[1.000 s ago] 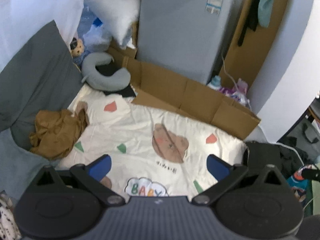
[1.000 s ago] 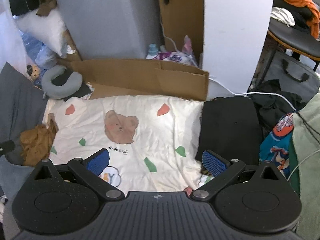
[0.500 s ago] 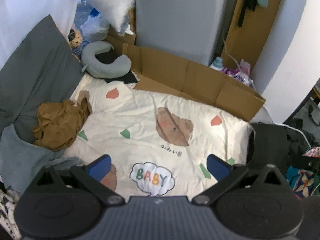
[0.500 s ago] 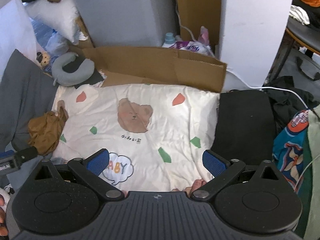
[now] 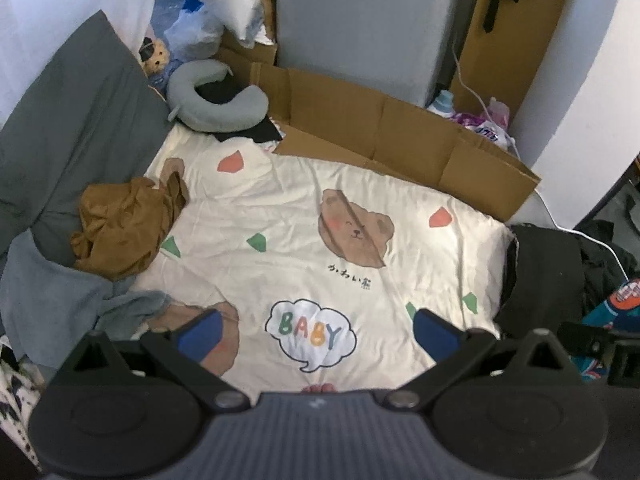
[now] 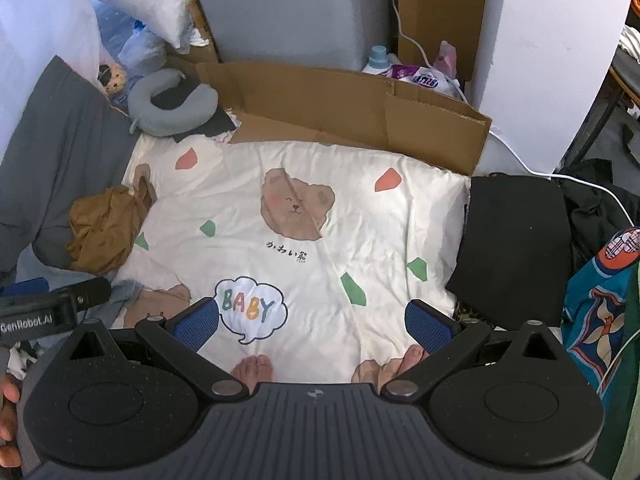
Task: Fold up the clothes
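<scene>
Both hand-held grippers are hovering wide apart and empty over a cream bear-print quilt [image 5: 304,240].

The left gripper [image 5: 316,328] is hanging with its blue-padded jaws spread wide, gripping nothing; the crumpled mustard-brown garment [image 5: 120,228] is lying ahead and to its left, at the quilt's edge against a grey pillow [image 5: 72,140]. The right gripper [image 6: 312,320] is likewise gaping, holding nothing; a flat black folded garment [image 6: 516,244] is lying ahead to its right, just beside the quilt. A brown cardboard sheet [image 6: 340,104] is standing beyond the quilt's far edge.
</scene>
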